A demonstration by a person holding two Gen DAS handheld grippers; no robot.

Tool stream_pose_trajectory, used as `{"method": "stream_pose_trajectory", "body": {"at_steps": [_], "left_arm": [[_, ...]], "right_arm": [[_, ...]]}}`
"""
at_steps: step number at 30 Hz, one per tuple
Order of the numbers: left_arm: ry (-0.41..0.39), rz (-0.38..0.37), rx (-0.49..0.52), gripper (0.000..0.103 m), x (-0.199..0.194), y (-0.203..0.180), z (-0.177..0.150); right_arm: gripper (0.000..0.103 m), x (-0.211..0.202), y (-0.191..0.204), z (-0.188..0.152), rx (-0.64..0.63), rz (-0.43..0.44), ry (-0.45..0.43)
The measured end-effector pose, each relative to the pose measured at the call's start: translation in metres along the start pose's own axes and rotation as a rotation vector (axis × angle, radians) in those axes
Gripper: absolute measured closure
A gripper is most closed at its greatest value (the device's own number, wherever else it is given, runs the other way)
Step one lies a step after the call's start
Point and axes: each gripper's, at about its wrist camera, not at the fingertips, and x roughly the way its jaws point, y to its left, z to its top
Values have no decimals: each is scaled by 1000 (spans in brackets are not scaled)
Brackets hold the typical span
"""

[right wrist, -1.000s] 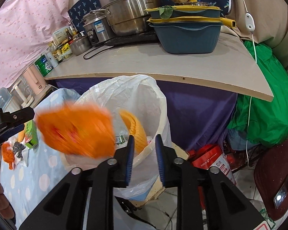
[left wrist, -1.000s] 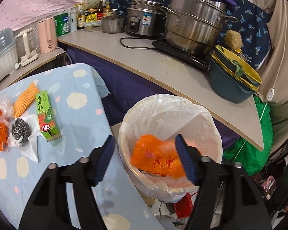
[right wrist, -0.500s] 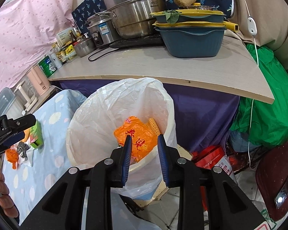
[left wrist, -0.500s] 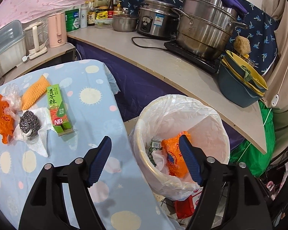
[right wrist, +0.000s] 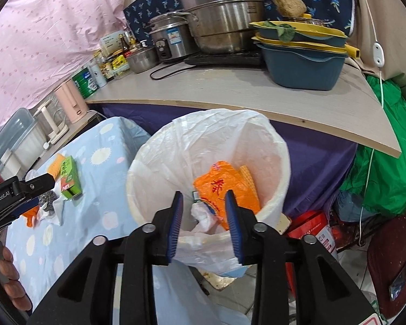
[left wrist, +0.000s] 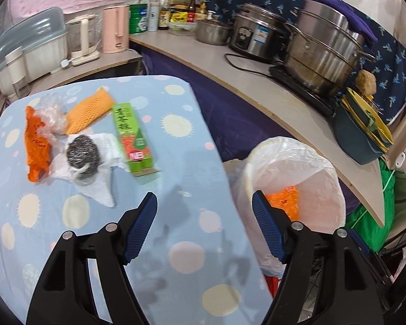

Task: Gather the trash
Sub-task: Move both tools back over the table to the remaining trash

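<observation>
A white-lined trash bin (right wrist: pixel 281 146) stands beside the blue dotted table (left wrist: pixel 176 238); it also shows in the left wrist view (left wrist: pixel 324 168). An orange bag (right wrist: pixel 224 187) lies inside it. On the table lie a green box (left wrist: pixel 131 138), a steel scourer (left wrist: pixel 82 153) on white tissue, an orange net (left wrist: pixel 88 113), an orange wrapper (left wrist: pixel 36 146) and clear plastic (left wrist: pixel 51 109). My left gripper (left wrist: pixel 204 205) is open and empty over the table's edge. My right gripper (right wrist: pixel 204 203) is open and empty just above the bin's near rim.
A curved counter (right wrist: pixel 230 92) behind the bin carries steel pots (right wrist: pixel 219 13), a cooker, blue and yellow basins (right wrist: pixel 303 51), bottles and a pink kettle (left wrist: pixel 115 28). A green bag (right wrist: pixel 381 162) and red items sit on the floor at right.
The orange bag fell from the left gripper into the bin and settled. My left gripper swung left, back over the table. My right gripper opened a little wider.
</observation>
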Motion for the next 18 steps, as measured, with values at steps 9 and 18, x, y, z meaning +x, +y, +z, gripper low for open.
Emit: {"method": "stream_pose_trajectory", "body": {"at_steps": [9, 18], "left_arm": [[-9, 135, -127, 24, -11, 81, -5], [16, 265, -242, 23, -16, 169, -13]], "right_arm": [[60, 8, 50, -8, -61, 48, 21], [54, 26, 104, -21, -115, 107, 67]]}}
